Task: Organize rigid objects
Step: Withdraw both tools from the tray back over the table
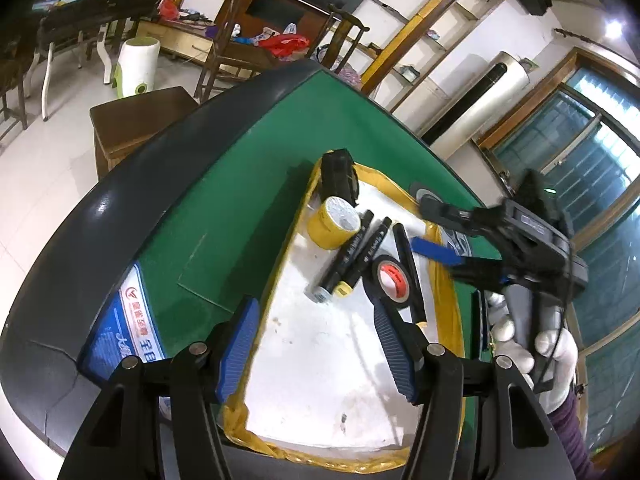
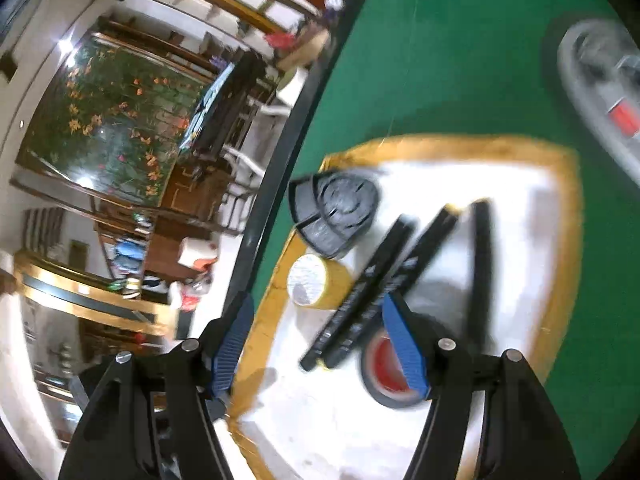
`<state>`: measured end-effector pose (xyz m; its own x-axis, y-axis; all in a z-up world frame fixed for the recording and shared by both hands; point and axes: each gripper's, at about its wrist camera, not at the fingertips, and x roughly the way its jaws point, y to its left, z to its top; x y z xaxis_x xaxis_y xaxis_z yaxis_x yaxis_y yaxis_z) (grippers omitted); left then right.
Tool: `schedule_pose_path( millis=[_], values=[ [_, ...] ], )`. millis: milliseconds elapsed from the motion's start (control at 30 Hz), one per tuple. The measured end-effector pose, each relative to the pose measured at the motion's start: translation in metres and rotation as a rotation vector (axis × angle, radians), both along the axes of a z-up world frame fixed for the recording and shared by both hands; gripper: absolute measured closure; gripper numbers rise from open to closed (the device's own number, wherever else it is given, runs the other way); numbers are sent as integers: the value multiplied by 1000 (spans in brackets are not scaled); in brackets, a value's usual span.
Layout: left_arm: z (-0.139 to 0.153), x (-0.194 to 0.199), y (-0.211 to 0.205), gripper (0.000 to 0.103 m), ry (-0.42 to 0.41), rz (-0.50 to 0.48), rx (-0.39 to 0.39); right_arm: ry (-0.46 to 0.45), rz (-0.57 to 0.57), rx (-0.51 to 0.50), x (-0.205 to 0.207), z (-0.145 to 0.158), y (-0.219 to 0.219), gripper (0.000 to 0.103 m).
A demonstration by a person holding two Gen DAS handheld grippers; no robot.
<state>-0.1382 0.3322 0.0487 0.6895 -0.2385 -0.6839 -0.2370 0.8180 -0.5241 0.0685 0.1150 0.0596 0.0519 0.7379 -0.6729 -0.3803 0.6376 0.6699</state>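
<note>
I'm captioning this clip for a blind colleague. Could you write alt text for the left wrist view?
An open left claw hovers over a white, yellow-rimmed tray on a green table. On the tray lie a yellow tape roll, a black tape roll, three black markers and a black tape measure. The open right claw, held by a white-gloved hand, reaches in from the right.

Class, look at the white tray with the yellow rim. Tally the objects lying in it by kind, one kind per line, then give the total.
Black marker pens: 3
Tape rolls: 2, one yellow, one black with a red core
Black tape measure: 1
Total: 6, all in the tray
</note>
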Motion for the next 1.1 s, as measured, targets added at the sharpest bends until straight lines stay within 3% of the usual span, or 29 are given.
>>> schedule_pose_path(
  millis=[200, 300, 400, 433, 500, 567, 600, 733, 900, 1100],
  values=[
    [13, -1, -22, 37, -45, -27, 48, -396, -113, -171, -37, 64, -75, 34],
    [29, -7, -38, 37, -111, -25, 104, -673, -254, -308, -69, 95, -120, 23],
    [57, -20, -60, 37, -237, 11, 218, -983, -508, -424, -113, 117, -174, 0],
    [66, -24, -68, 36, -280, 23, 259, -1055, -579, -419, -124, 119, -192, 0],
    [85, -30, -85, 13, -362, 35, 320, -1111, -649, -397, -135, 117, -218, 0],
    [94, -27, -103, 0, -398, 9, 324, -985, -640, -447, -118, 108, -247, 0],
    [95, -23, -109, 0, -392, -16, 316, -894, -620, -452, -106, 101, -260, 0],
    [80, 13, -153, 1, -252, -164, 282, -723, -698, -450, -84, 69, -310, 0],
    [48, 46, -220, 1, -131, -314, 300, -578, -763, -467, -66, 30, -359, 0],
    [28, 74, -284, 1, -121, -407, 433, -496, -809, -352, -64, 18, -388, 0]
  ],
)
